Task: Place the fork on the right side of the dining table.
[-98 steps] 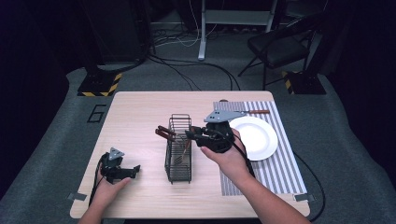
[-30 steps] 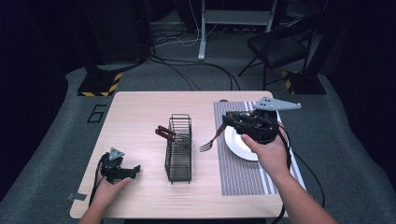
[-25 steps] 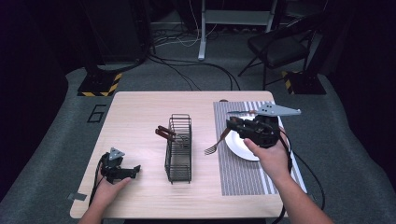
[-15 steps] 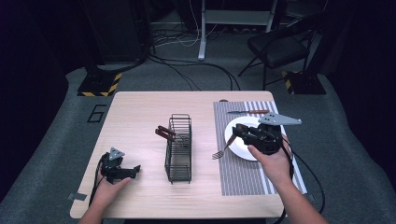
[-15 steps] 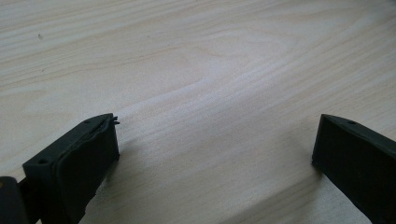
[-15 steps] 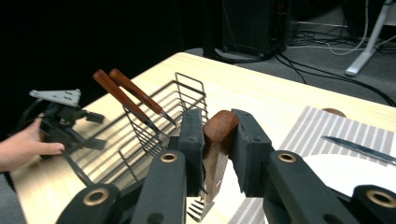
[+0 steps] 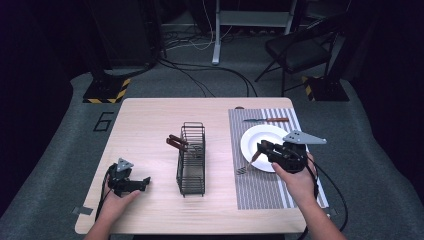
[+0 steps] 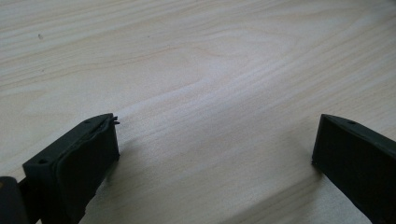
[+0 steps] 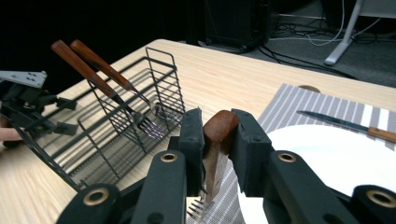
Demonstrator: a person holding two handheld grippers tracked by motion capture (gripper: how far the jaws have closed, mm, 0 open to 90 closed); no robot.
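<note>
While the right gripper (image 9: 214,140) pinches the fork (image 9: 212,163) by its wooden handle, the fork's long axis runs down from between the jaws, tines low over the striped placemat (image 7: 260,187), just beside the plate (image 7: 255,137). The left gripper (image 8: 215,154), jaws spread, rests on bare table (image 8: 196,56).

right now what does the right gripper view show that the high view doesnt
Right gripper view alone: the tongs' pads squeezing the fork's brown handle, tines pointing down.

High view alone: the whole table, the floor, a chair, and both of the person's hands.

Both: the wire basket with two brown-handled utensils in it, the white plate, the striped mat, the knife and the left tongs.
</note>
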